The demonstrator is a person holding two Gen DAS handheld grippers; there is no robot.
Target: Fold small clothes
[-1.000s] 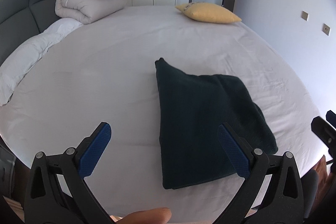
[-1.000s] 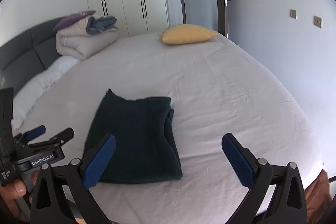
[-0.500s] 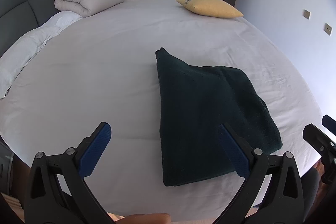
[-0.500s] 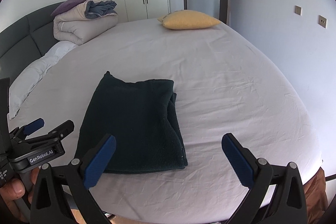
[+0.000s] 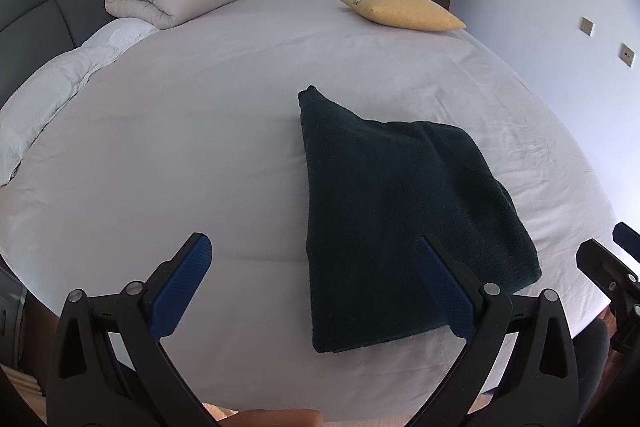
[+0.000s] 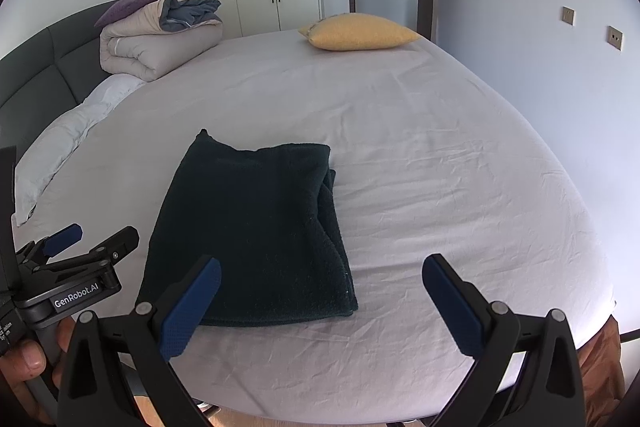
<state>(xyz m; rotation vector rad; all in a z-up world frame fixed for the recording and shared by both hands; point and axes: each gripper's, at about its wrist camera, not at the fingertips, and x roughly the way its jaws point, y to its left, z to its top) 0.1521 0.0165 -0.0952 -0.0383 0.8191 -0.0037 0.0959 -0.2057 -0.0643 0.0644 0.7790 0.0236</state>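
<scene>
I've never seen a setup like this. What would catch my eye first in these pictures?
Probably the dark green folded cloth, lying alone on the pale bed sheet near its front edge. Next, the open black claws with blue pads, left claw and right claw, poised over it. Farther back sits a yellow pillow.

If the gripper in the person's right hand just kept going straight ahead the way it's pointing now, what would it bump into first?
Probably the white bedsheet. The right gripper, jaws open and empty, points at bare sheet just right of the folded dark cloth. Its left finger might graze that cloth's edge; depth is hard to judge.
</scene>
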